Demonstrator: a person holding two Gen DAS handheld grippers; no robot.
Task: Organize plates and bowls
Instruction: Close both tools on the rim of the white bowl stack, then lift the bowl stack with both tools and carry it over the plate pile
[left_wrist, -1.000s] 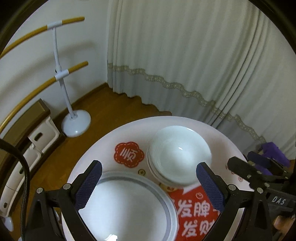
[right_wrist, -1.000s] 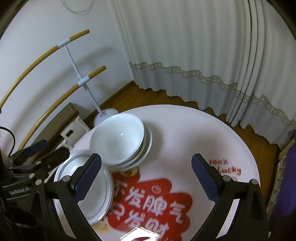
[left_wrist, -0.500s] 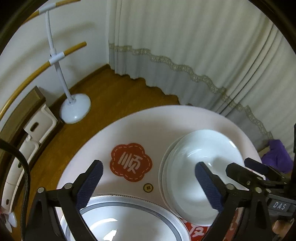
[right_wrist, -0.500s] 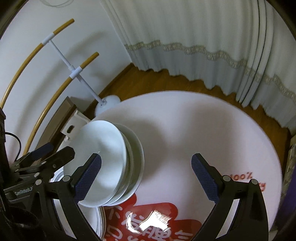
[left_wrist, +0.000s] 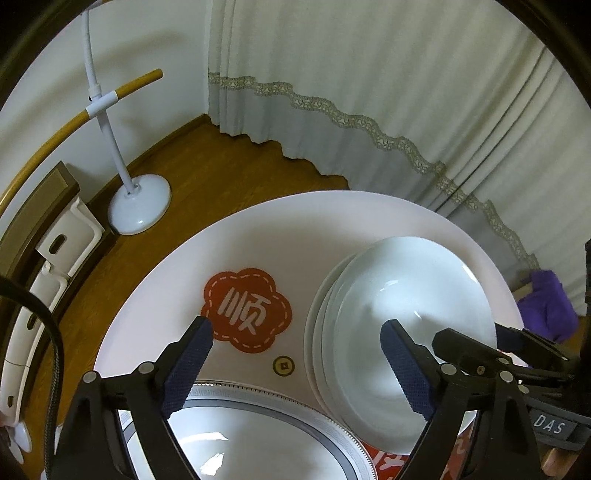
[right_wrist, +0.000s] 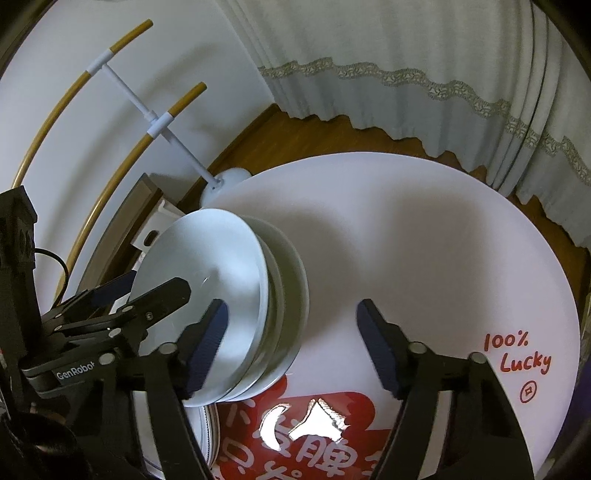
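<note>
A stack of white bowls (left_wrist: 402, 314) stands on the round white table (left_wrist: 280, 236); it also shows in the right wrist view (right_wrist: 236, 295). A grey-rimmed white plate (left_wrist: 258, 439) lies near the front. My left gripper (left_wrist: 295, 369) is open above the table, its right finger (left_wrist: 406, 369) over the top bowl. My right gripper (right_wrist: 291, 347) is open, its left finger (right_wrist: 207, 343) at the bowl stack's near side. Each gripper shows in the other's view.
A red flower-shaped print (left_wrist: 247, 310) and red lettering (right_wrist: 517, 354) mark the tabletop. A white stand with wooden hoops (left_wrist: 140, 206) is on the wooden floor at left. Curtains (left_wrist: 369, 92) hang behind. A purple cloth (left_wrist: 546, 306) lies at right.
Both grippers have moved forward and down toward the bowl stack, which now looks larger and nearer. Both jaws have narrowed somewhat. The bowls have not moved on the table.
</note>
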